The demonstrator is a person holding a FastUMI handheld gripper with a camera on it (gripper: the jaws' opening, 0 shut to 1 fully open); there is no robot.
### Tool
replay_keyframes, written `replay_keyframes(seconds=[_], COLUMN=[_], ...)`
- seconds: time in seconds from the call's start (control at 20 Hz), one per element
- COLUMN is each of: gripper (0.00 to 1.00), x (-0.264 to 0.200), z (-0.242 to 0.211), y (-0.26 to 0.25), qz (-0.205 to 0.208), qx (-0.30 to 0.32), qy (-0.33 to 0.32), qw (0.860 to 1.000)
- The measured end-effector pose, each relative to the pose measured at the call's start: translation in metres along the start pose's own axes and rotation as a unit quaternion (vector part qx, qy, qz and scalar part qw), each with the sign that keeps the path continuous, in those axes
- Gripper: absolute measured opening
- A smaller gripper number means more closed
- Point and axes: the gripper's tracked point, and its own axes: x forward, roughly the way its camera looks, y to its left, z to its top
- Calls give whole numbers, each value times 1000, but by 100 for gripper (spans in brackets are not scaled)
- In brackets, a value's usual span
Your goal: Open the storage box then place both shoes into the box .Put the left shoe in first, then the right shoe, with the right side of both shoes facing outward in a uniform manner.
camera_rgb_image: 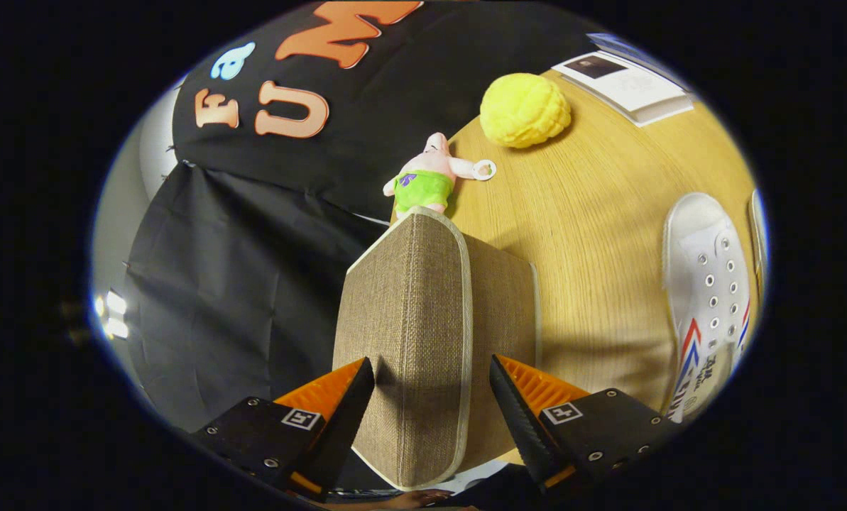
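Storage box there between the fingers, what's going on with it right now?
A person's handheld gripper has the woven fabric lid of the storage box between its open fingers, which don't clearly press on it. A white shoe lies on the wooden table off to the side, so no shoe is packed yet. A plush toy and yellow ball sit beyond the box.

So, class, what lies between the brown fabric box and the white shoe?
In the gripper view, bare wooden table separates the box, between the open tongs, from the shoe.
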Motion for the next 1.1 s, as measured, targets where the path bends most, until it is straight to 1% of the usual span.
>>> replay_keyframes(seconds=[0.1, 0.25, 0.35, 0.5, 0.55, 0.6, 0.7, 0.75, 0.8, 0.85, 0.9, 0.95, 1.0, 1.05, 1.1], gripper=[97, 97, 96, 94, 90, 81, 72, 69, 62, 57, 45, 40, 32, 33, 27], x=[2, 6, 1, -10, -13, -19, -27, -28, -28, -24, -19, -14, -15, -16, -20], z=[-2, -2, 6, 14, 21, 26, 32, 36, 38, 38, 33, 29, 23, 21, 17], y=[1, 8, 17, 17, 16, 17, 19, 21, 25, 24, 19, 16, 20, 29, 37], qz=[15, 38, 56, 61, 65, 69, 79, 87, 93, 89, 76, 65, 69, 81, 86], qx=[22, 35, 50, 47, 44, 44, 50, 53, 53, 46, 36, 31, 29, 31, 32], qy=[8, 19, 18, 14, 3, -5, -11, -15, -20, -22, -16, -10, 1, 7, 13], qw=[1000, 998, 997, 997, 997, 997, 996, 995, 994, 995, 996, 997, 997, 996, 996])
